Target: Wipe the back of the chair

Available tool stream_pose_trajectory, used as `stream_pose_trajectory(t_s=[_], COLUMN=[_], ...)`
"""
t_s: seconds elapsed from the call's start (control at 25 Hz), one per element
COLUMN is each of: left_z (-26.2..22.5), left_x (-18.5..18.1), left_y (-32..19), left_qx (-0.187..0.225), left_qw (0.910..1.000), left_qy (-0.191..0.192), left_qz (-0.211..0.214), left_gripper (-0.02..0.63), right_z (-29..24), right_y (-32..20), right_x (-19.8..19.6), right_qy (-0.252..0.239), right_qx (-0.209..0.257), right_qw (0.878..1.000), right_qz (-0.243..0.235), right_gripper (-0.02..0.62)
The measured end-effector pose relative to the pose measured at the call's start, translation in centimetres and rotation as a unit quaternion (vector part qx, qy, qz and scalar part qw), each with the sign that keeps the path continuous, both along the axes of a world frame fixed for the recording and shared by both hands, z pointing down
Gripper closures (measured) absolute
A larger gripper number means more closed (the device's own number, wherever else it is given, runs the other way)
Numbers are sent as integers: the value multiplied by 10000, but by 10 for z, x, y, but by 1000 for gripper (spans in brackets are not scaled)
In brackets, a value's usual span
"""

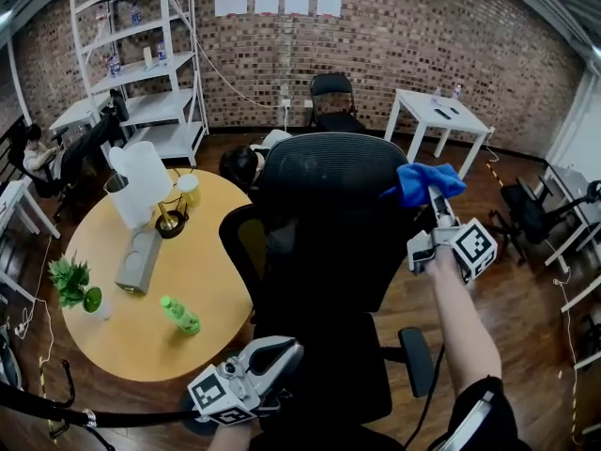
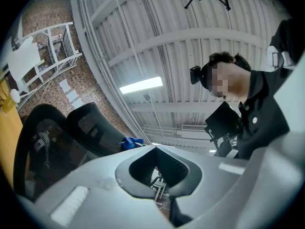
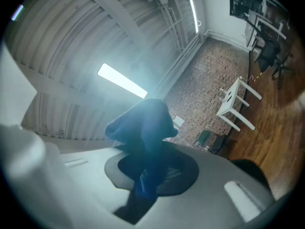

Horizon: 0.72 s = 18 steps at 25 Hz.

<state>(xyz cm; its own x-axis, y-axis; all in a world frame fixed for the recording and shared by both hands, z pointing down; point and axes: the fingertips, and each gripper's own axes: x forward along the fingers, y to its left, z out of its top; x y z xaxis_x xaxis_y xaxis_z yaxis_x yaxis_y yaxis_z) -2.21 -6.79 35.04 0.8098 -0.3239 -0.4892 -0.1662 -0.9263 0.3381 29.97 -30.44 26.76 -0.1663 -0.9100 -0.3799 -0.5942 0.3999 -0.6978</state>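
A black mesh office chair [image 1: 329, 214] fills the middle of the head view, its back facing me. My right gripper [image 1: 435, 205] is shut on a blue cloth [image 1: 427, 181], held at the upper right edge of the chair back. In the right gripper view the cloth [image 3: 145, 128] bunches up out of the jaws and points toward the ceiling. My left gripper [image 1: 282, 353] hangs low by the seat, shut and holding nothing. The left gripper view looks up past the chair back [image 2: 52, 147] to the blue cloth [image 2: 131, 142].
A round wooden table [image 1: 188, 318] stands left of the chair, carrying a green bottle [image 1: 178, 315], a small plant [image 1: 70, 285] and a white jug [image 1: 141, 181]. A person's head [image 1: 244, 163] shows behind the chair. White shelves [image 1: 141, 54] and a white table [image 1: 437, 116] line the brick wall.
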Motion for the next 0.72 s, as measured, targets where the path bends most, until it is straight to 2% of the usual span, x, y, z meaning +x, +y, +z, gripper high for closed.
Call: stream_pose_trajectory(t_s=[0.08, 0.16, 0.24, 0.28, 0.36, 0.44, 0.72], left_z=[-1, -3, -4, -4, -4, -5, -7], left_x=[2, 3, 2, 1, -3, -7, -26], left_y=[1, 2, 3, 3, 3, 4, 7], left_qx=[17, 30, 28, 27, 31, 28, 3], left_qw=[10000, 9999, 9999, 9999, 10000, 10000, 9995], left_qy=[13, 13, 10, 5, -7, -18, -93], left_qz=[89, 135, 132, 118, 75, 11, -316], left_gripper=[614, 614, 614, 614, 614, 614, 614], right_z=[-7, -17, -24, -25, -19, -8, 37], right_y=[16, 34, 45, 45, 36, 19, -25], right_x=[30, 51, 52, 44, 14, -23, -129], right_qy=[211, 486, 786, 969, 1397, 1707, 2098], right_qx=[53, 126, 126, 137, 100, 19, -385], right_qw=[9982, 9912, 9833, 9813, 9797, 9802, 9761], right_qz=[561, 1226, 1635, 1660, 1437, 1008, -408], right_gripper=[541, 541, 541, 541, 541, 541, 541])
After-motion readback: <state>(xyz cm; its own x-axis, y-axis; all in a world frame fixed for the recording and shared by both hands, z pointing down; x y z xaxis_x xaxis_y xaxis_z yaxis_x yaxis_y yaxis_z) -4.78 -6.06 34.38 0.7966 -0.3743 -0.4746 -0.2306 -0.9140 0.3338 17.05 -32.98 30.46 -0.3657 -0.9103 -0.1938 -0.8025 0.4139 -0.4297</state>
